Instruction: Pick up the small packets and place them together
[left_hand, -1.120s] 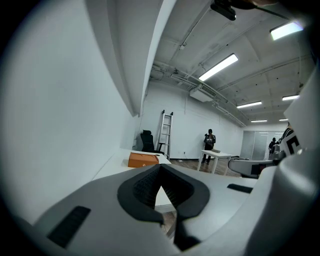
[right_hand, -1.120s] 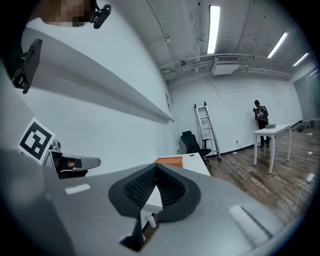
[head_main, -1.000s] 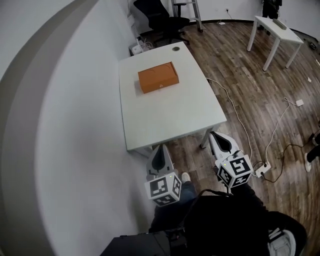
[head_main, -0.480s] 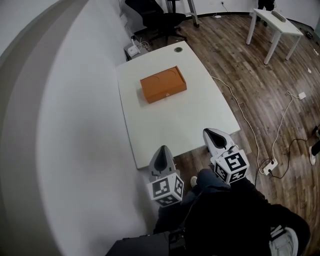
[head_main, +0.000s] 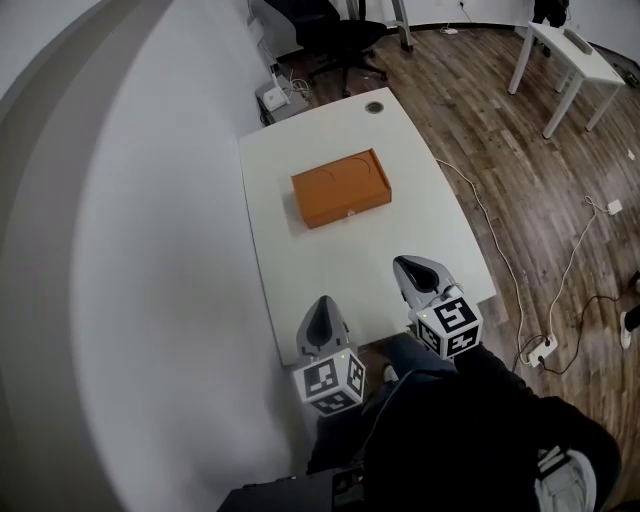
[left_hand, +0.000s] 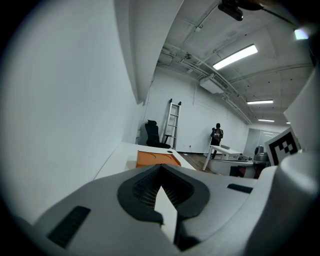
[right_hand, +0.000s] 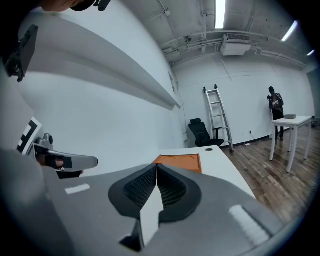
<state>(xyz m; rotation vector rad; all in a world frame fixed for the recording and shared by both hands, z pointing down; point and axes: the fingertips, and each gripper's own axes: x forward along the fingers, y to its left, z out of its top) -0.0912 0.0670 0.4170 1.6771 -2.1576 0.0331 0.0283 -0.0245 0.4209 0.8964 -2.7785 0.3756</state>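
The left claw (head_main: 322, 308) and right claw (head_main: 416, 270) are held shut and empty at the near edge of the white surface (head_main: 300, 250), presumably as an approach before any grasp. No small packets can be made out. Only an orange box (head_main: 341, 188) is seen mid-surface, its contents hidden.

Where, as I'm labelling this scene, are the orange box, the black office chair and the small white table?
orange box (head_main: 341, 188), head view, middle of its top.
black office chair (head_main: 340, 35), head view, its seat.
small white table (head_main: 592, 62), head view, bare tabletop.
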